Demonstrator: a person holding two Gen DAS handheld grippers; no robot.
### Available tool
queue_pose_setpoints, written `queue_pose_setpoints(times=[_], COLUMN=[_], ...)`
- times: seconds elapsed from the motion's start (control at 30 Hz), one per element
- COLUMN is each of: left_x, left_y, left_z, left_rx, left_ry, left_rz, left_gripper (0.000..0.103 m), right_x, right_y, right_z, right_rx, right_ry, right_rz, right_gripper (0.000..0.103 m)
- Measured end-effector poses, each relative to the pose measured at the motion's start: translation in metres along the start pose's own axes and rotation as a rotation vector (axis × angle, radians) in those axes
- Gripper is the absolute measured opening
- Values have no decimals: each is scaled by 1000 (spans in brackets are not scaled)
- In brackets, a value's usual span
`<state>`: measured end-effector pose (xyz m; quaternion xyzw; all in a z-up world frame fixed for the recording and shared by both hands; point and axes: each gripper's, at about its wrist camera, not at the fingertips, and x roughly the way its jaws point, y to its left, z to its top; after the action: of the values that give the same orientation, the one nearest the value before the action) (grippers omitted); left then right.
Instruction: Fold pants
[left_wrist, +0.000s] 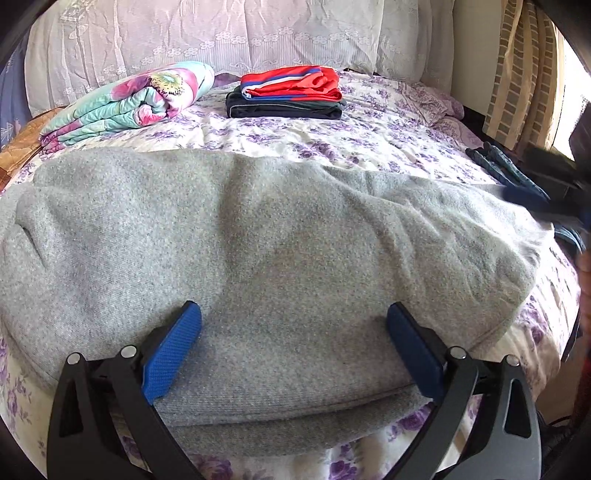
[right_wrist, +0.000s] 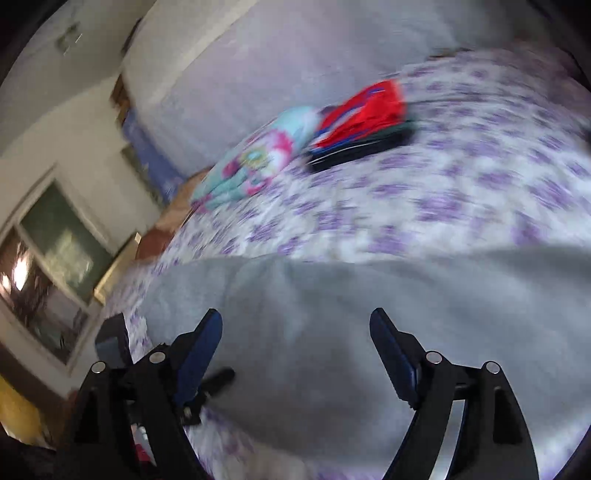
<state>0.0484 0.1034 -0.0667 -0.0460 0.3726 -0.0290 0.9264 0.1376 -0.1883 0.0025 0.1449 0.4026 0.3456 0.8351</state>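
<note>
Grey woollen pants (left_wrist: 258, 240) lie on the floral-sheeted bed (left_wrist: 369, 136), partly folded; more folds left. Left gripper (left_wrist: 293, 354) & right gripper (right_wrist: 295, 354): jaws wide, gripping nothing.

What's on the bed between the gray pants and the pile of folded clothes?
Nothing, only bare purple-flowered bedspread lies between the gray pants and the folded pile, seen clearly in the left wrist view.
</note>
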Motion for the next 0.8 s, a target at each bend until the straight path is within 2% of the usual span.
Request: queue_pose_setpoints(times=[0.1, 0.17, 0.3, 0.47, 0.63, 0.8], left_x=[0, -1, -2, -2, -2, -2], left_y=[-1, -1, -1, 0, 0, 0], left_z=[-1, -1, -2, -3, -2, -2], left_rx=[3, 3, 0, 5, 5, 5], left_ry=[-2, -5, -12, -16, -15, -15], left_rz=[-2, -4, -8, -8, -8, -9], left_gripper=[98, 98, 98, 98, 98, 98], right_x=[-64, -98, -130, -96, -86, -74], right_y=[-49, -76, -121, -151, -165, -177], right_z=[-15, -27, -49, -57, -49, -30], right_rx=[162, 254, 420, 552, 600, 596], right_ry=[-36, -48, -67, -74, -184, -179], right_rz=[-78, -111, -148, -45, -23, -61], right_gripper=[83, 87, 88, 88, 91, 91])
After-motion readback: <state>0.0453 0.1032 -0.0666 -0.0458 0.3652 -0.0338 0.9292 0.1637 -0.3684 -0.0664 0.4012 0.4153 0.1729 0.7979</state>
